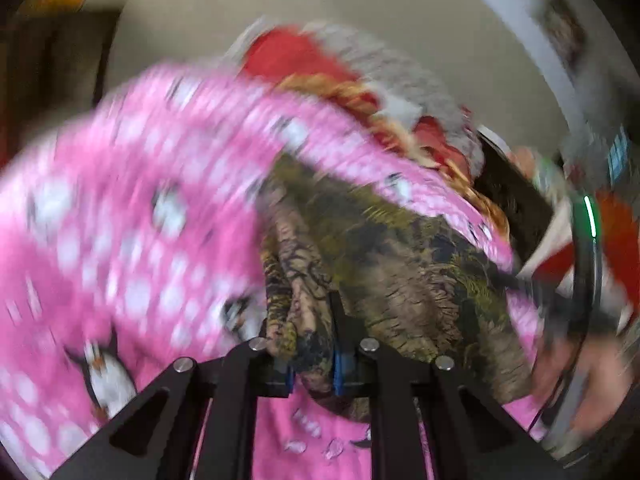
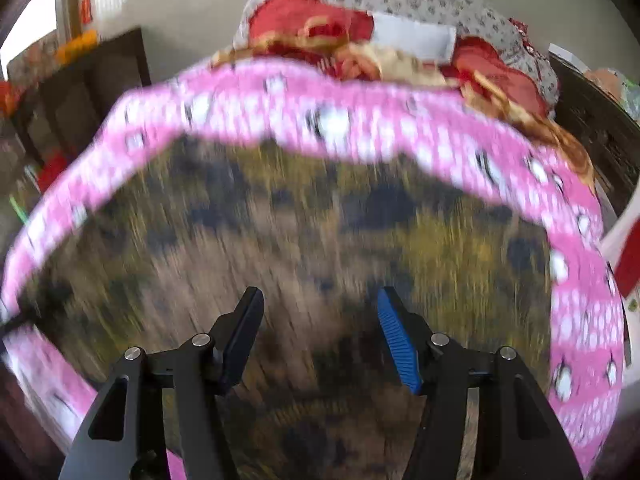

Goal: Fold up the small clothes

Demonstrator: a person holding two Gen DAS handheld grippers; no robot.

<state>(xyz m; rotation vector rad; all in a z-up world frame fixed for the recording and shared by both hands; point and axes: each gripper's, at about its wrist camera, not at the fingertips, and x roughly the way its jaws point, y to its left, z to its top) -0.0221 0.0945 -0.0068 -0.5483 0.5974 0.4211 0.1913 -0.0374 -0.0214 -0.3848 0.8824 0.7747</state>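
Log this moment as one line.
left hand-held gripper: shut on patterned garment | right hand-held gripper: open, above garment | surface: pink penguin blanket

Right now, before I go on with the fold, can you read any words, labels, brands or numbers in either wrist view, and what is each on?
None can be read.
Patterned garment clamped in the left gripper: print only, no lettering.
Pink penguin blanket: pictures only.
White tag on the red clothes pile: blank or too blurred.
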